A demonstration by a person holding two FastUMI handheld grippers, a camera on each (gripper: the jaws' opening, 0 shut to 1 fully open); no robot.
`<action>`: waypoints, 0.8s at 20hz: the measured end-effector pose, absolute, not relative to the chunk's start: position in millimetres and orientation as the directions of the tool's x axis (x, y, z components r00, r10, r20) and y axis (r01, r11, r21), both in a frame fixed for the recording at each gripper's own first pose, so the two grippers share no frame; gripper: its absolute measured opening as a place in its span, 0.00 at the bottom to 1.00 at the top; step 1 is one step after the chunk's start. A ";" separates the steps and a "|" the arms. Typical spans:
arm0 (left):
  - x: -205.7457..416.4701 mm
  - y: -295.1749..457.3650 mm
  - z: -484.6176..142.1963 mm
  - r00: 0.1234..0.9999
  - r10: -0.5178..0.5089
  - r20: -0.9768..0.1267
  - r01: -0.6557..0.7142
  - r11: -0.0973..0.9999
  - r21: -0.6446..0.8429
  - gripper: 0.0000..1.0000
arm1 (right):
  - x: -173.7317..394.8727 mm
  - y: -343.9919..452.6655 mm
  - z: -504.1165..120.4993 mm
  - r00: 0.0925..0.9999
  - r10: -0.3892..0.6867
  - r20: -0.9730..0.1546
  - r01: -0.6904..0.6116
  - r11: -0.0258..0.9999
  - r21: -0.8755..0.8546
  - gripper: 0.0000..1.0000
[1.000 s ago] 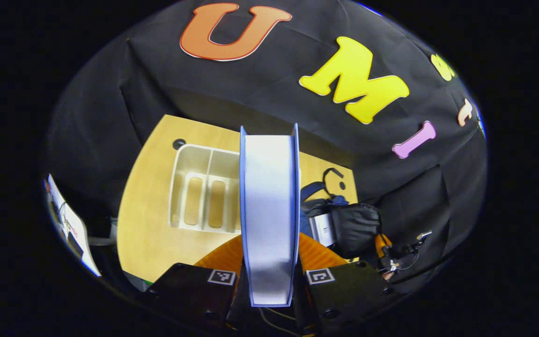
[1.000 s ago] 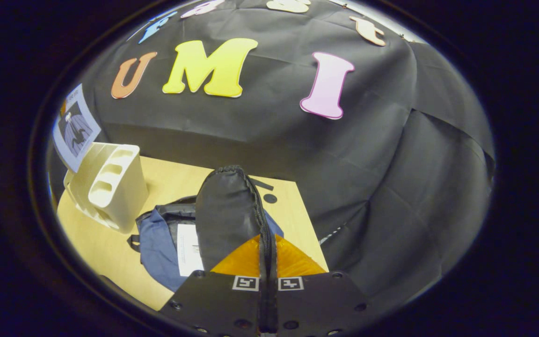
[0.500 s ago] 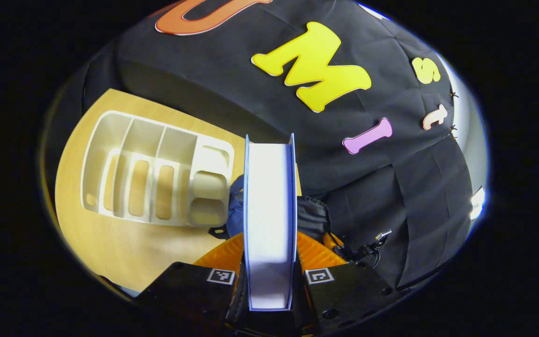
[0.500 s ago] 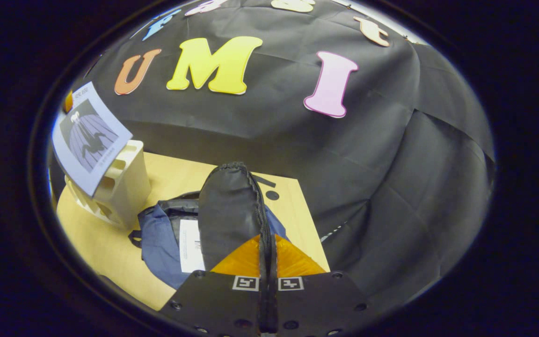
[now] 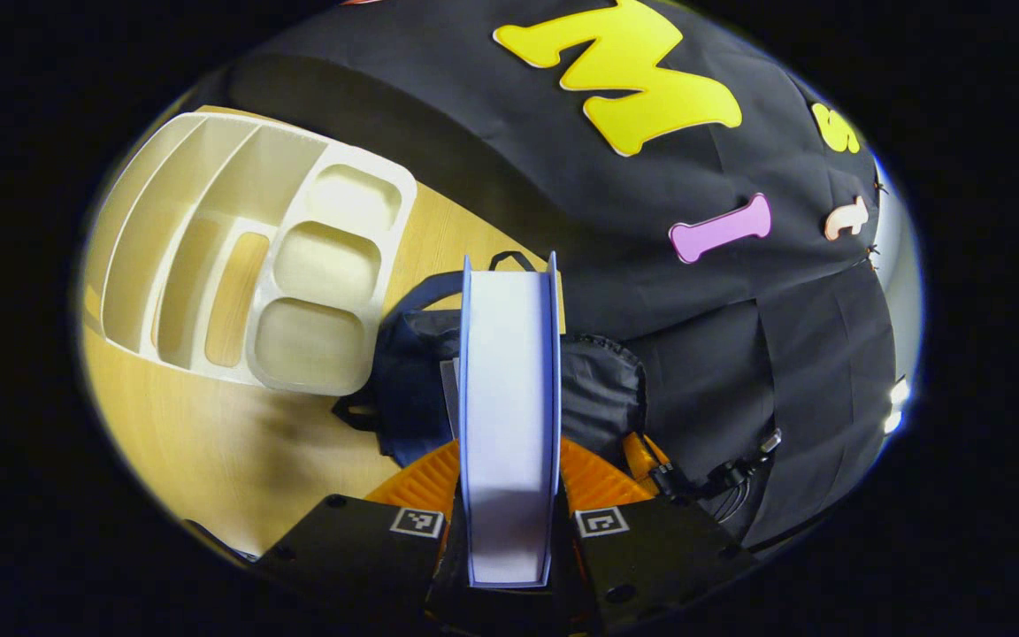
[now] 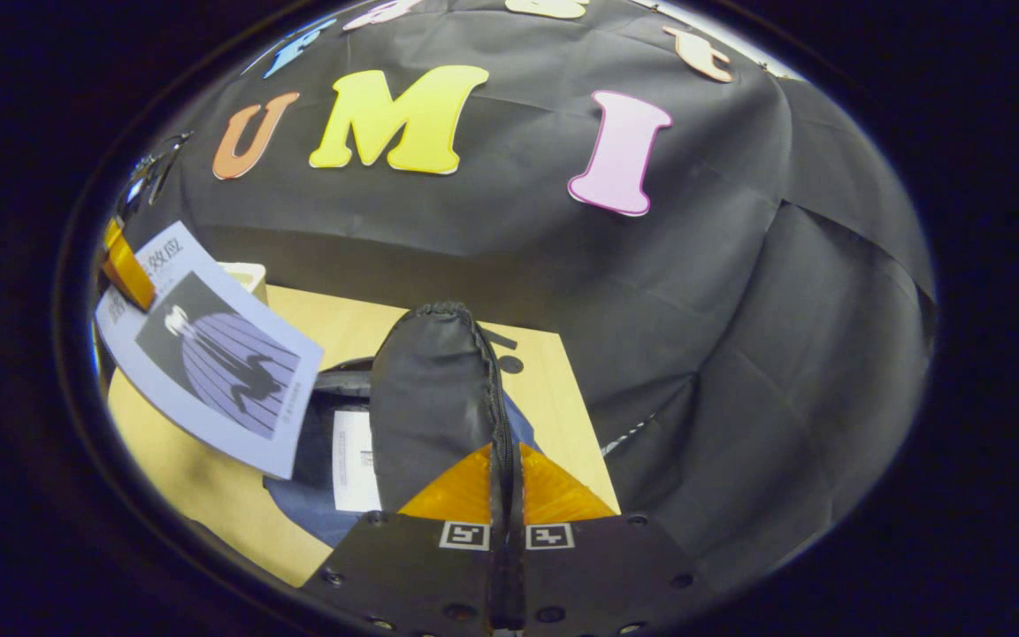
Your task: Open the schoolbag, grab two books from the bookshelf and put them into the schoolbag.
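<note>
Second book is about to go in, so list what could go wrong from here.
1. The book sits in the left gripper by one edge only; it may swing or slip.
2. A first book already lies in the schoolbag; corners may catch.
3. The right gripper holds the flap by its zipper edge; losing it closes the opening.

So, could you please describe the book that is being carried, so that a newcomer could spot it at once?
Start at the wooden table, where the dark blue schoolbag lies open beside the cream bookshelf. Above the bag's mouth, the left gripper holds a book by its edge. It has a pale blue cover with a striped dark picture, unlike the white book already in the bag.
</note>
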State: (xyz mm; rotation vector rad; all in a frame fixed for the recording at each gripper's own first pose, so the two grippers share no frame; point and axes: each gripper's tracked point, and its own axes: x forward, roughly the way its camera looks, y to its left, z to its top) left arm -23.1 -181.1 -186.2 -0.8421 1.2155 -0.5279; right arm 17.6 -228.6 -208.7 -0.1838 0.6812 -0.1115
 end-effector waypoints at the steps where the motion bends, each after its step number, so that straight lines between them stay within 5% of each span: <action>1: -23.8 -189.5 -194.4 0.281 -0.754 -0.594 -0.093 0.595 -0.798 0.40 | 18.6 -229.9 -208.5 0.771 -0.162 -0.616 0.041 0.978 -0.206 0.00; 16: -33.5 -246.5 -262.1 0.258 -0.772 -0.580 -0.215 0.540 -0.814 0.41 | 23.8 -245.4 -208.2 0.757 -0.152 -0.635 0.043 0.982 -0.183 0.02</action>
